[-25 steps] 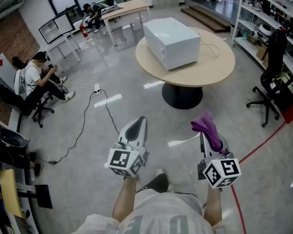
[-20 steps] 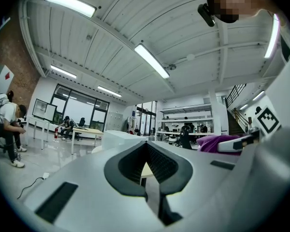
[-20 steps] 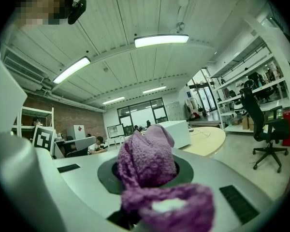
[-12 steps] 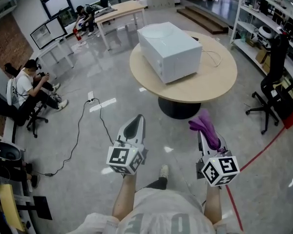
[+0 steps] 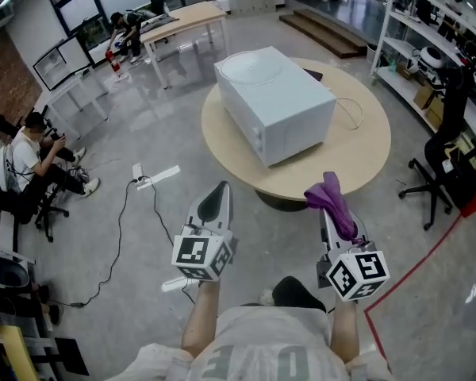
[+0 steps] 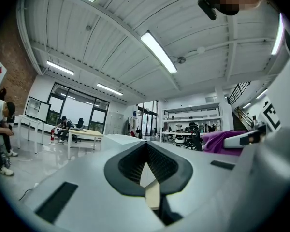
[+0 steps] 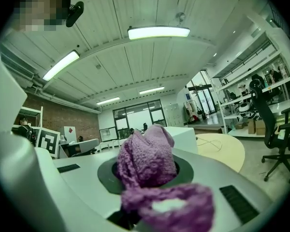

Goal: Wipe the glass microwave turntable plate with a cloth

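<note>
— What does the right gripper (image 5: 333, 219) hold?
— Its jaws are clamped on a purple cloth (image 5: 335, 201), which sticks up past the tips.
— And the left gripper (image 5: 216, 197)?
— Its jaws are pressed together on nothing.
— Where is the glass plate (image 5: 252, 67)?
— It lies on top of the white microwave (image 5: 285, 117) on the round table (image 5: 361, 153), well ahead of both grippers.

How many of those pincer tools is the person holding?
2: the left gripper, lower left, shut and empty; the right gripper, lower right, clamping a purple cloth. None seem hidden.
</note>
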{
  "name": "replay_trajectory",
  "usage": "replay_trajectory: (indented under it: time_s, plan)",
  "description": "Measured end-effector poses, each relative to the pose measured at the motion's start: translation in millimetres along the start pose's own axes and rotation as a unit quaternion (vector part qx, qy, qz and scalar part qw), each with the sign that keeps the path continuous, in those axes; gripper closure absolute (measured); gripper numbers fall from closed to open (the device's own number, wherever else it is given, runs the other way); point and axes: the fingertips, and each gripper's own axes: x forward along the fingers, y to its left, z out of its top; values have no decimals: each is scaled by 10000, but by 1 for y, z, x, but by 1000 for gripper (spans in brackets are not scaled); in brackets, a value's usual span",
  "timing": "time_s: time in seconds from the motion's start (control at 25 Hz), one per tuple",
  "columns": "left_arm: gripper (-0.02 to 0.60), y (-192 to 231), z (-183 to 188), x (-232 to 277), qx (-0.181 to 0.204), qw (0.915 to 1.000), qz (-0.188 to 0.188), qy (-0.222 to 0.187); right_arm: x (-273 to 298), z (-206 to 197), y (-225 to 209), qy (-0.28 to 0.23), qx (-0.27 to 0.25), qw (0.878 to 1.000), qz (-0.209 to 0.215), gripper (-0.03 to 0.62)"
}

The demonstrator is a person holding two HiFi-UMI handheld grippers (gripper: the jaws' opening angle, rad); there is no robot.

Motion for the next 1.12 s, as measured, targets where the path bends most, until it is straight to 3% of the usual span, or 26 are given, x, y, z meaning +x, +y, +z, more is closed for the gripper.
replay_trajectory:
  time_s: [0.32,0.72,1.12]
  plan:
    - [580,26,-2,78,131,9999,31,13,82,5,-38,113,57,9999,100,546]
    - [580,78,6,236,358,9988,319,94,218,53,-102,-2,-139,9985,528,546]
    - [580,135,-8,309,453,9951,673,572,292,60,-130,174,-156,9972,707,546]
